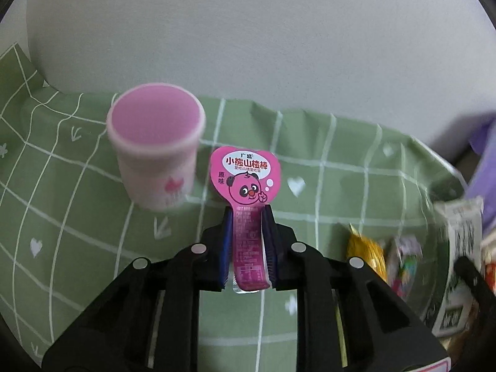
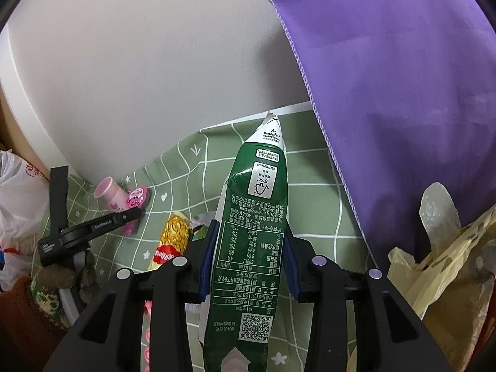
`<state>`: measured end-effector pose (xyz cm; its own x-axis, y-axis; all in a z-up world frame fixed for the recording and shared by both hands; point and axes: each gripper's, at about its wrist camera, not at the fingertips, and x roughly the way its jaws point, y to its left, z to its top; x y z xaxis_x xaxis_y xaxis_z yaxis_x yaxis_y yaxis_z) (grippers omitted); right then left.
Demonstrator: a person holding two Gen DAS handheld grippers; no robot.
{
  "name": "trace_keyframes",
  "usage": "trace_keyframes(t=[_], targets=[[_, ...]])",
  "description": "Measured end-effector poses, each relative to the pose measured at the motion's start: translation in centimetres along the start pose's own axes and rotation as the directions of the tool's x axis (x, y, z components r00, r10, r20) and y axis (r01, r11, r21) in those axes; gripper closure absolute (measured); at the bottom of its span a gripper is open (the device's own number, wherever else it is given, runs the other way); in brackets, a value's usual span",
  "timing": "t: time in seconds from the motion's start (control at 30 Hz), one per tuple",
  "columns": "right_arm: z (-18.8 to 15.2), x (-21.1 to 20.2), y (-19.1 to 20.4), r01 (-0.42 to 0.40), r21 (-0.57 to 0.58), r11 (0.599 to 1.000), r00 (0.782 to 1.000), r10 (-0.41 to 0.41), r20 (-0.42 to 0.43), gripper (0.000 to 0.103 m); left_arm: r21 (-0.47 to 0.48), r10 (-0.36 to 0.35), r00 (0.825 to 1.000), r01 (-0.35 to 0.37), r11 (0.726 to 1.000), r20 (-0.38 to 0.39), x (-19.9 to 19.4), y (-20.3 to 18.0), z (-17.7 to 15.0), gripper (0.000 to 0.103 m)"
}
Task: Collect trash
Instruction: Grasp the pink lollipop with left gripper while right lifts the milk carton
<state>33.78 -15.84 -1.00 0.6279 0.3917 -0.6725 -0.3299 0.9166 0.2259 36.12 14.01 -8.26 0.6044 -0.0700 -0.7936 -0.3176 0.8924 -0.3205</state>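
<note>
While the left gripper [image 1: 247, 217] pinches a pink hawthorn-stick wrapper [image 1: 246, 186] beside the pink cup [image 1: 155, 152], the right gripper [image 2: 251, 232] clamps a flattened green milk carton [image 2: 254, 232].

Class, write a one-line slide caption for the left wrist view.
Left gripper clamps a pink panda snack wrapper beside a pink cup on a green checked tablecloth.

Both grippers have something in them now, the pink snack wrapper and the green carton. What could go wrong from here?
1. The left gripper pinches the pink snack wrapper only by its thin stem; its heart-shaped head could flop or slip out.
2. The pink cup stands upright close beside that wrapper; a sideways swing might topple it.
3. The flattened green carton juts far past the right gripper and could catch the purple bag.
</note>
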Motion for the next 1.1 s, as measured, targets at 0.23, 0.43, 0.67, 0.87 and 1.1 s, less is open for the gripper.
trace_keyframes(t=[0.23, 0.43, 0.67, 0.87, 1.1], targets=[[-0.7, -0.1, 0.6, -0.003, 0.007, 1.000, 1.000, 0.003, 0.002, 0.067, 0.100, -0.052, 0.996, 0.058, 0.993, -0.069, -2.9, 0.2, -3.2, 0.079], [-2.1, -0.7, 1.1, 0.012, 0.016, 1.000, 1.000, -0.012, -0.012, 0.067, 0.123, -0.041, 0.997, 0.049, 0.991, -0.073, -2.7, 0.6, -2.3, 0.058], [-3.5, -1.7, 0.9, 0.039, 0.010, 0.999, 0.999, -0.039, -0.017, 0.067, 0.240, 0.011, 0.994, 0.016, 0.971, -0.109, -0.9, -1.0, -1.7, 0.060], [-4.6, -2.3, 1.2, 0.068, 0.004, 0.998, 0.998, -0.067, -0.018, 0.067, 0.268, -0.046, 0.995, 0.067, 0.961, -0.083, -3.1, -1.1, -1.2, 0.088], [-6.2, -2.2, 1.0, 0.095, 0.007, 0.995, 0.995, -0.095, -0.025, 0.067, 0.326, -0.119, 0.991, 0.132, 0.936, -0.060, -7.1, 0.0, -2.2, 0.089]])
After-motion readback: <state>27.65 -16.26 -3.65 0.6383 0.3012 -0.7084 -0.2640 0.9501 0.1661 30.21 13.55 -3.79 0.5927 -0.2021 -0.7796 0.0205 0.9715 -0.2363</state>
